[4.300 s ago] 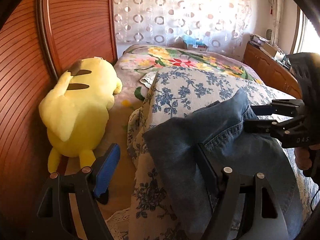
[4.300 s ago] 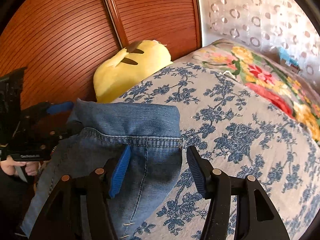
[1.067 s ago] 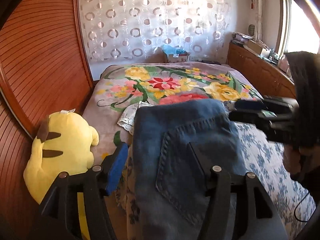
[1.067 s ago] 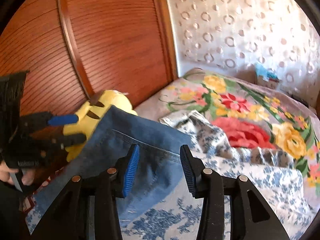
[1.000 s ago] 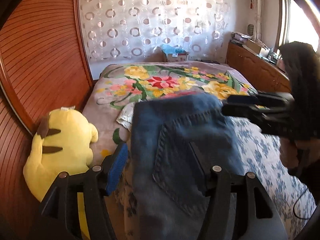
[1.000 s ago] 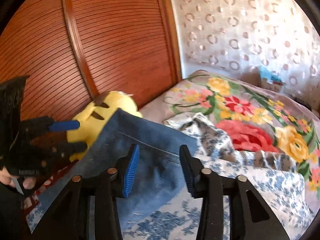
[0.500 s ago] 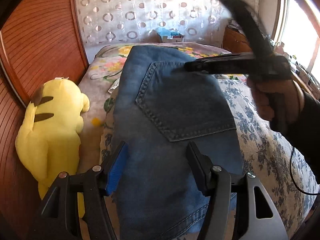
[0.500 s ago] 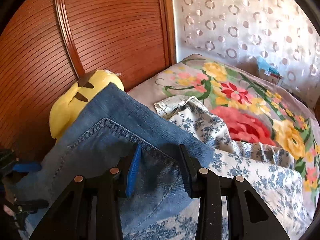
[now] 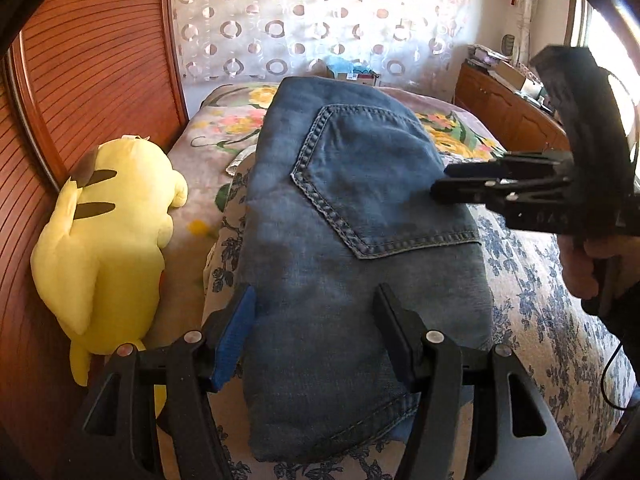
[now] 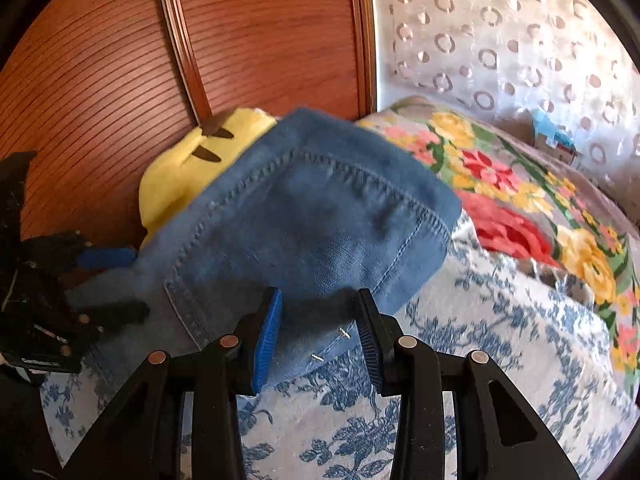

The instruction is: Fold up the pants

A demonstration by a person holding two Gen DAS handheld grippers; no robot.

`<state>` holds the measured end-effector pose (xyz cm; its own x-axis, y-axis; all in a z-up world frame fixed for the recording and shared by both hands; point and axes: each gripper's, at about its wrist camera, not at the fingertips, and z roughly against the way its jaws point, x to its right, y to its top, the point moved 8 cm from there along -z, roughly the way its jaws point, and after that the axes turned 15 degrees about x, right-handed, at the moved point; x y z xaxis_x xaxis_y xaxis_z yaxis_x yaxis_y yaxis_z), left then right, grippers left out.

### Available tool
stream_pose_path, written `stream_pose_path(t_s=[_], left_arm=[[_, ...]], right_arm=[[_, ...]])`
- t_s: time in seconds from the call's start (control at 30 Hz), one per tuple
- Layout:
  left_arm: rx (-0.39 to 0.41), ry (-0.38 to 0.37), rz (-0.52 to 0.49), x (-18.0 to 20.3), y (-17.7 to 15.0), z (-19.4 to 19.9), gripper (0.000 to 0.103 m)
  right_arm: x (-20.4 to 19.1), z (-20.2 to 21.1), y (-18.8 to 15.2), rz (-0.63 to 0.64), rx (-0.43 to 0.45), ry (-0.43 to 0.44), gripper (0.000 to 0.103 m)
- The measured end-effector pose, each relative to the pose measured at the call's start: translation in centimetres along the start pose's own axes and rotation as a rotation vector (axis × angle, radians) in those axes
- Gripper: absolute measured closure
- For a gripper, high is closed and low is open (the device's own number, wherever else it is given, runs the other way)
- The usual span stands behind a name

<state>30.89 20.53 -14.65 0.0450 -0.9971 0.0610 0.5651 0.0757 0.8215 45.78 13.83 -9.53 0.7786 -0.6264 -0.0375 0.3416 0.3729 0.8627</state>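
Pants (image 9: 360, 240): folded bundle on the blue-flowered bedcover (image 10: 500, 340), pocket up, beside the yellow plush (image 9: 104, 232).
Left gripper (image 9: 316, 336): jaws opening around the bundle's near end, I think to release it.
Right gripper (image 10: 316, 332): narrow gap over the denim edge; grip unclear.

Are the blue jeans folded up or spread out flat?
Folded up. The jeans lie on the bed as a thick, short bundle with the back pocket on top; no legs stretch out.
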Motion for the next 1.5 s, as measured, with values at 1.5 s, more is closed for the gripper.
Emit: stream_pose_path(t_s=[1.5], left_arm=[[0.255,-0.051,-0.084,11.6,6.5,7.7,0.027]], right_arm=[[-1.6,20.9,-5.7,-0.091,0.161,-0.186,0.055]])
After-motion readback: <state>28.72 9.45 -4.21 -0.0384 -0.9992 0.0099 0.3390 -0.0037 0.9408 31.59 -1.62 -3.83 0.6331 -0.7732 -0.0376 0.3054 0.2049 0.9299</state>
